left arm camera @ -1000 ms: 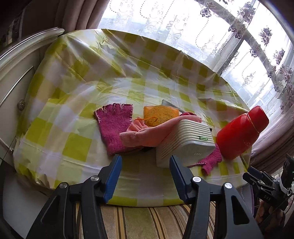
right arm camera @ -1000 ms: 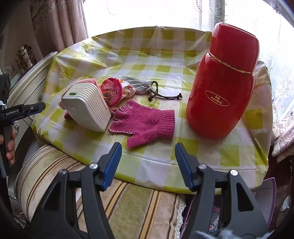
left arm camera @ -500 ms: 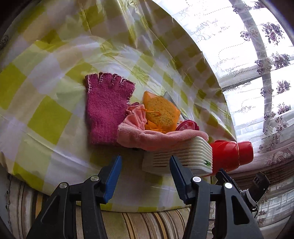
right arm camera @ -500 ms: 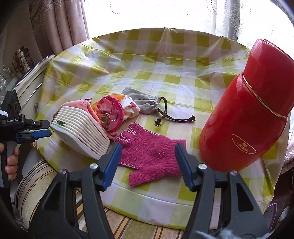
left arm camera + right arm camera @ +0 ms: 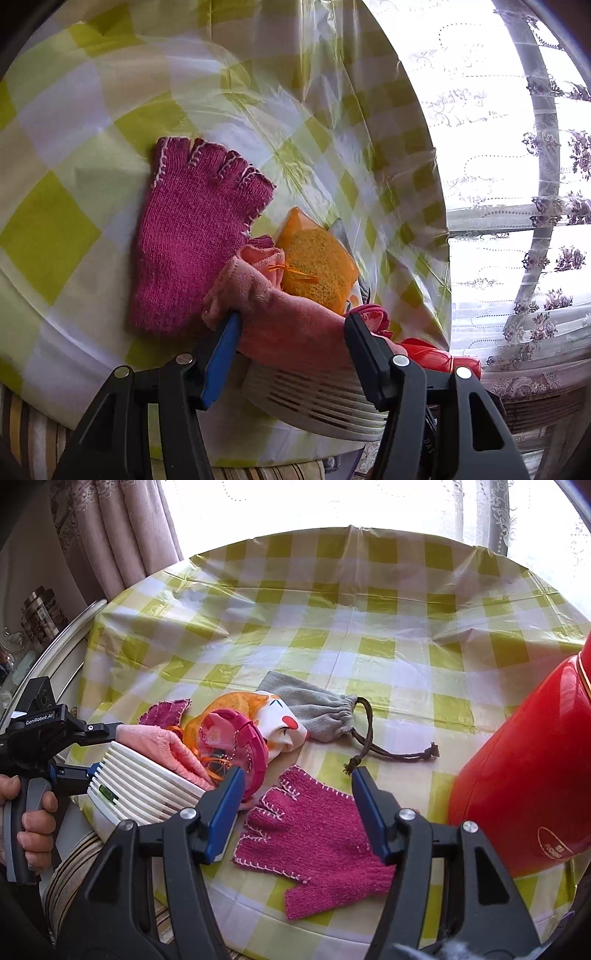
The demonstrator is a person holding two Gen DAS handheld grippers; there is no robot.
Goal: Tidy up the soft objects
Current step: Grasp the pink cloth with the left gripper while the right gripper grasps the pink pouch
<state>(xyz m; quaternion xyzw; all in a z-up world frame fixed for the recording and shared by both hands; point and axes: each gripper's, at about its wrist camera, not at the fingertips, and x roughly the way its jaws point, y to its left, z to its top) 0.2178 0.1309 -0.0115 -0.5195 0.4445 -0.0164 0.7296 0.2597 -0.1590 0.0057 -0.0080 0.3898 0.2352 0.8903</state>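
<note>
The left gripper (image 5: 291, 328) stands with its jaws opening around the pink towel (image 5: 280, 314), which lies between them over the top of a white ribbed box (image 5: 317, 398) at the near edge of the table (image 5: 74, 110); whether the pads touch the cloth cannot be told, since the towel hides the fingertips. The box's lower half is cut off behind the gripper. One magenta glove (image 5: 195, 236) lies flat just beside the towel, its cuff partly under it. An orange sponge (image 5: 317, 266) sits behind the towel. The right gripper (image 5: 295, 797) hangs released, nothing between its jaws, over a second magenta glove (image 5: 317, 842) near the table's front edge. Beyond that lie a grey drawstring pouch (image 5: 314, 712) and a round pink thing (image 5: 236, 738), its contents hard to make out. A red flask (image 5: 524, 775) is cut off at the right edge.
</note>
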